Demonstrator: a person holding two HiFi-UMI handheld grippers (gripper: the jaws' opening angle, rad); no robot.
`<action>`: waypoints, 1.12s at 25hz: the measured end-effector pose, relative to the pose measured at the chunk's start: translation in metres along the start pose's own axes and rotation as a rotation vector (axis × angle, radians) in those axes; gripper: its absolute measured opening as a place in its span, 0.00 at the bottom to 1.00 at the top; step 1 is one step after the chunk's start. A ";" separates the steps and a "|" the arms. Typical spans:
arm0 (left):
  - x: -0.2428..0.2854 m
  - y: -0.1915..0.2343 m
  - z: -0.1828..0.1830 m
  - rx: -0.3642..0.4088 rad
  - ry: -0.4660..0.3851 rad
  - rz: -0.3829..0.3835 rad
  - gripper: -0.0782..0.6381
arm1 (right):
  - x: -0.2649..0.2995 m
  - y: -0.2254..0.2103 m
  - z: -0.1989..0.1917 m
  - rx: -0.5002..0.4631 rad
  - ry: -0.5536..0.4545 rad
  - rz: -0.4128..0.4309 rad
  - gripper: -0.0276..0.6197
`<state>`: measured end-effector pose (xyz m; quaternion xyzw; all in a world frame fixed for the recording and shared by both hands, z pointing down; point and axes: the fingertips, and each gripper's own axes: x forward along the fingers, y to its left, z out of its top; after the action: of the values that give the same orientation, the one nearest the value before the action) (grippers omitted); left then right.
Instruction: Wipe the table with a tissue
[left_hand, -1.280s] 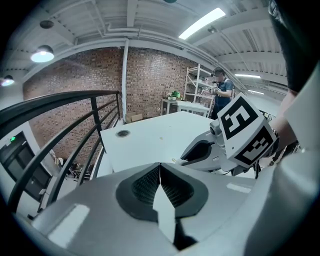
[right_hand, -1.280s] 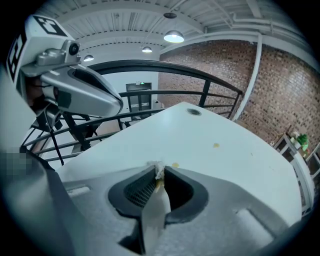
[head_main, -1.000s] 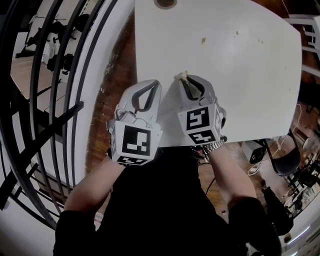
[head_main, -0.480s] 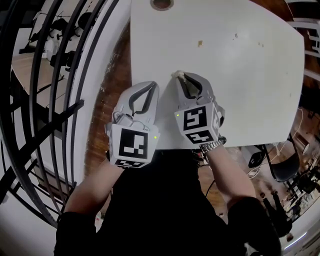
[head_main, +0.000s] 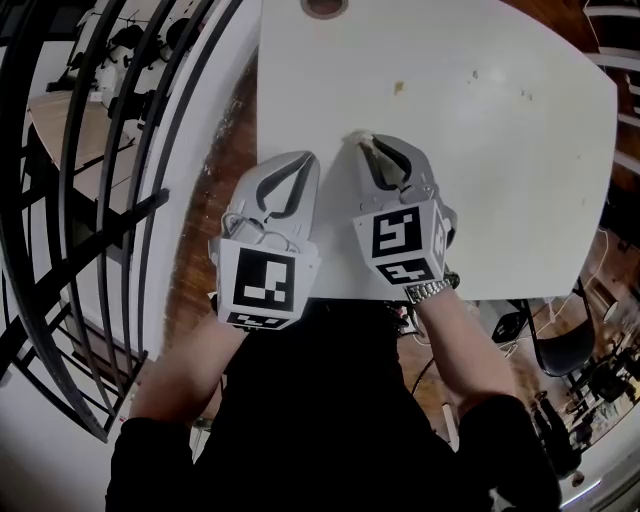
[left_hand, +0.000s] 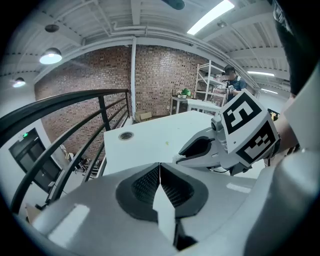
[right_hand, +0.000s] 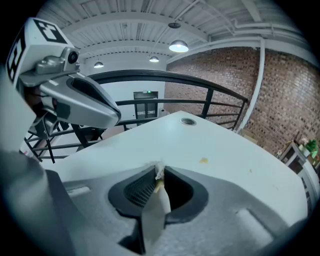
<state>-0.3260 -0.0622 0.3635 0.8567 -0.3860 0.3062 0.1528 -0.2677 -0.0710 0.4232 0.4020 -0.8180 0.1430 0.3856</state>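
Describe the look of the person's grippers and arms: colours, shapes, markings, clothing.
The left gripper and right gripper are pale grey moulded shells tapering to two jaws, with dark teardrop openings and black ribbed pads. Each carries a cube of black-and-white square markers. The person wears black sleeves and a metal watch band on the right wrist.

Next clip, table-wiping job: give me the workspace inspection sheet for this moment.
surface: white table; a yellowish crumb and small specks on it.
job's things: tissue, a small wad pinched by the right tool.
clutter: nothing seen apart from a round grommet at the far edge.
tools: left tool shut, empty; right tool shut on the tissue, over the table.
cables: thin white wires on the left tool's body.
surroundings: black railing, wooden floor, brick wall.
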 end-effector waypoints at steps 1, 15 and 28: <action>0.002 0.000 0.002 -0.001 -0.001 0.004 0.13 | -0.001 -0.004 0.001 0.000 -0.004 -0.002 0.11; 0.019 -0.004 0.033 0.002 -0.038 0.007 0.13 | -0.010 -0.059 0.024 -0.031 -0.041 -0.066 0.11; 0.029 -0.004 0.035 -0.007 -0.034 0.012 0.13 | -0.005 -0.028 0.002 -0.061 0.009 0.016 0.11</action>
<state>-0.2939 -0.0933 0.3547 0.8590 -0.3947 0.2909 0.1476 -0.2450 -0.0872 0.4164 0.3829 -0.8235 0.1229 0.4002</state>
